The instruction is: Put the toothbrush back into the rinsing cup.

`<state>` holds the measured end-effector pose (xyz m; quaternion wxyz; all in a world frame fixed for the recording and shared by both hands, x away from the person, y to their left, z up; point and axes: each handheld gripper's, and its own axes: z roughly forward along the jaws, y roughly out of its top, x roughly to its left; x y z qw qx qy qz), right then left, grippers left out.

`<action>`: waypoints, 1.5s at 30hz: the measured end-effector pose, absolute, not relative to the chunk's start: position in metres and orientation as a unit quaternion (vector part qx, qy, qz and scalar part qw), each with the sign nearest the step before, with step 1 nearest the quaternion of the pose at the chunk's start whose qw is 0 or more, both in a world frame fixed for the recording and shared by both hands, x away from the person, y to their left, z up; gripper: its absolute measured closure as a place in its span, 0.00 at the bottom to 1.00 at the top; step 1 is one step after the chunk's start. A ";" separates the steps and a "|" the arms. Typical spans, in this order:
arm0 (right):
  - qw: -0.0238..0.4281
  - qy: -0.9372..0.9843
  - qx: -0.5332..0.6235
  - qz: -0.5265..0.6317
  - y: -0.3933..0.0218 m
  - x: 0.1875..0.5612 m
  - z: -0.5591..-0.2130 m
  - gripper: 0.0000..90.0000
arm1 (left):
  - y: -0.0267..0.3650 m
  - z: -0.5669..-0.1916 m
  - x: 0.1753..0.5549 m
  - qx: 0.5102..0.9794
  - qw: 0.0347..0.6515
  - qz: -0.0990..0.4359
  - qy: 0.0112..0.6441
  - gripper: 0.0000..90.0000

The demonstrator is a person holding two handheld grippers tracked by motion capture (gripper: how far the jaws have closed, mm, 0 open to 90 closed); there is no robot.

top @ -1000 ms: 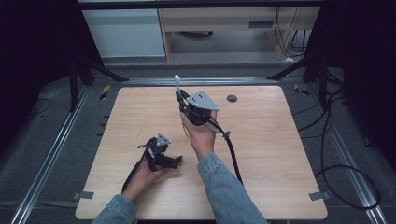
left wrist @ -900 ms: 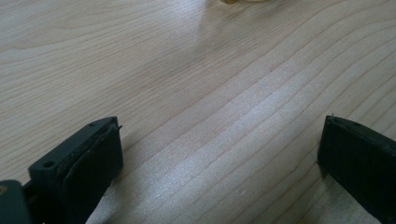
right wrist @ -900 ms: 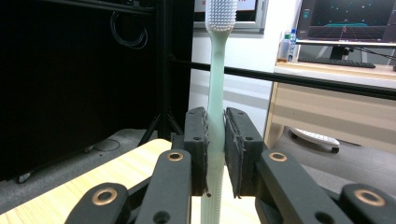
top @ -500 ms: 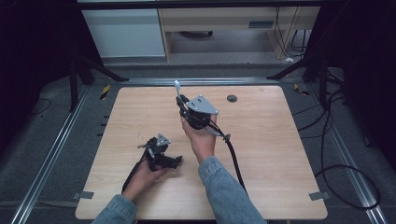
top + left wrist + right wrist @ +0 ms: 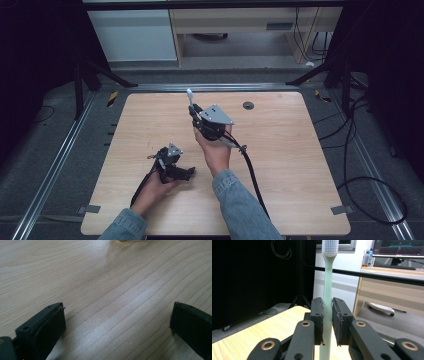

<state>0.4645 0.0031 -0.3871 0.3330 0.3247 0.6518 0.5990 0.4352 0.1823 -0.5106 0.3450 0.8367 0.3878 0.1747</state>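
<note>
Overhead, the right gripper (image 5: 192, 107) pinches a slim, pale green plastic toothbrush (image 5: 328, 285) upright above the smooth wooden table (image 5: 280, 150); the left gripper (image 5: 117, 322), jaws wide apart and empty, rests low on it.

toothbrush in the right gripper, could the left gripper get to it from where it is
Probably yes. The toothbrush stands up out of the shut right gripper, and the left gripper, jaws open with nothing between them, rests nearby on bare table.
</note>
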 end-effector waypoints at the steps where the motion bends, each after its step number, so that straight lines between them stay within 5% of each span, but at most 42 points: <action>1: 0.333 0.651 0.326 0.600 0.003 0.464 -0.387 0.88 | 0.182 -0.511 0.435 0.837 0.345 0.175 0.388 0.00; 45: 0.328 0.654 0.338 0.592 -0.005 0.467 -0.405 0.88 | 0.182 -0.511 0.435 0.836 0.346 0.174 0.389 0.00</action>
